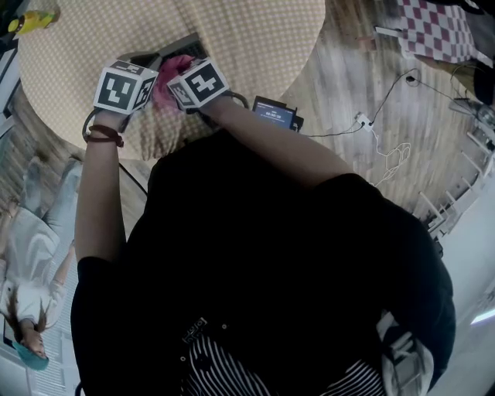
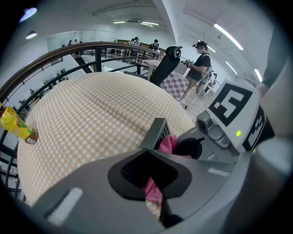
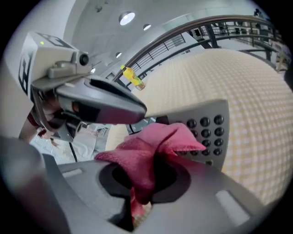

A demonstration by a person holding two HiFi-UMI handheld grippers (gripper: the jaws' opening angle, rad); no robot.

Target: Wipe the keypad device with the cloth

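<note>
A grey keypad device (image 3: 206, 132) with dark buttons is tilted up off the checkered tablecloth (image 1: 255, 39). My left gripper (image 2: 149, 176) is shut on its near edge; the device (image 2: 158, 132) shows edge-on running into the jaws. A pink cloth (image 3: 151, 146) is bunched in my right gripper (image 3: 142, 183), which is shut on it and holds it against the keypad face. From overhead, both marker cubes sit side by side with the cloth (image 1: 164, 89) between them. The left gripper (image 3: 132, 109) reaches in from the upper left of the right gripper view.
A yellow bottle (image 1: 31, 19) lies at the round table's far left edge. A dark device with a lit screen (image 1: 274, 114) sits by my right forearm. Cables (image 1: 379, 131) trail on the floor at right. A curved railing (image 2: 55, 55) rings the table.
</note>
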